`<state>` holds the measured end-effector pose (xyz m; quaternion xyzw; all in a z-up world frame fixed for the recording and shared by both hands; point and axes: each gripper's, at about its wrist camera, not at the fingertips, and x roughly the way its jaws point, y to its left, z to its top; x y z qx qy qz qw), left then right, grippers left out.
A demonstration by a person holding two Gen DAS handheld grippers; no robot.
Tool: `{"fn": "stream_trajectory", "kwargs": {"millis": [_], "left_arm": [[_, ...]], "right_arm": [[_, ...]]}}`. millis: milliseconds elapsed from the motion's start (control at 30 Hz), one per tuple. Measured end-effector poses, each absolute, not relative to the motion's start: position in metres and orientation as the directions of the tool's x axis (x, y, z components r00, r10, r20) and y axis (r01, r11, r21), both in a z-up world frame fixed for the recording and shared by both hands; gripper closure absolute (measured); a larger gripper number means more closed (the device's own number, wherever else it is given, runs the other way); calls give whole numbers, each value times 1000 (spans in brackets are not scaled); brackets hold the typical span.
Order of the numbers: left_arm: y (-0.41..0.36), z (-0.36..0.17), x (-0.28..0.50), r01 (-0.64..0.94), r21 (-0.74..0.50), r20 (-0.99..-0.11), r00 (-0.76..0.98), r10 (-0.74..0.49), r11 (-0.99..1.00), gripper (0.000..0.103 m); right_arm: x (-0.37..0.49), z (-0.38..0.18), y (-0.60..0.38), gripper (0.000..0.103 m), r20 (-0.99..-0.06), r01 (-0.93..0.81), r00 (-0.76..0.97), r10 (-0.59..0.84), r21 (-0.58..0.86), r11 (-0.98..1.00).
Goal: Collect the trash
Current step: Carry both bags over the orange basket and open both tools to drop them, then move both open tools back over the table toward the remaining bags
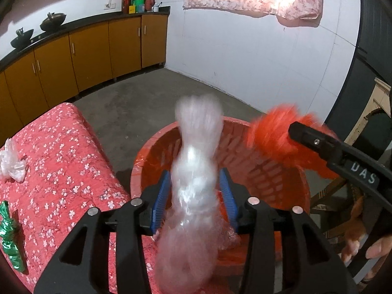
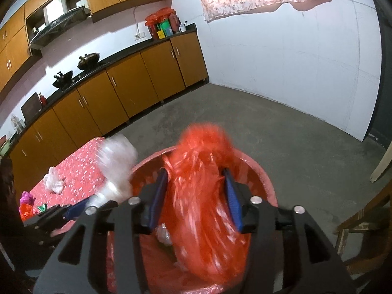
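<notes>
Hovering over the slatted red basket (image 1: 257,169), left gripper (image 1: 196,196) straddles crinkly clear plastic (image 1: 196,171), right gripper (image 2: 196,196) straddles glossy red plastic (image 2: 201,196); both jaws loosened.

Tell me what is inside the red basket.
In the red basket, a red liner and a bit of clear plastic scrap show. The red plastic bag and clear plastic bag, between the grippers' fingers, hide most of the bottom.

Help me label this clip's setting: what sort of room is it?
Most likely a home kitchen: wooden base cabinets under a dark countertop, woks on it, a range hood above.
</notes>
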<state>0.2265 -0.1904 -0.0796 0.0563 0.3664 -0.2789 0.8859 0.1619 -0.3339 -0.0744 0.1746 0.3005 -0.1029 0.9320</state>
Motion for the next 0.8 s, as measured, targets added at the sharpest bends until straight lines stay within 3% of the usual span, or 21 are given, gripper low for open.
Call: {"fn": "stream_trajectory", "kwargs": {"millis": [167, 233, 333, 533, 800], "left_arm": [[-184, -81, 228, 519, -113, -684, 577, -445, 847, 56], [-176, -80, 228, 506, -118, -682, 584, -441, 854, 54], [-155, -77, 224, 462, -119, -668, 618, -415, 879, 42], [-92, -66, 204, 360, -71, -625, 710, -323, 930, 31], [17, -61, 175, 148, 7, -590, 799, -115, 989, 27]], "right_arm": [[154, -75, -338, 49, -597, 322, 794, -112, 256, 912], [153, -73, -340, 40, -596, 329, 792, -129, 239, 914], [150, -67, -334, 26, -579, 339, 798, -169, 199, 920], [151, -58, -303, 10, -559, 286, 815, -151, 162, 945], [170, -53, -225, 8, -573, 129, 819, -15, 159, 979]]}}
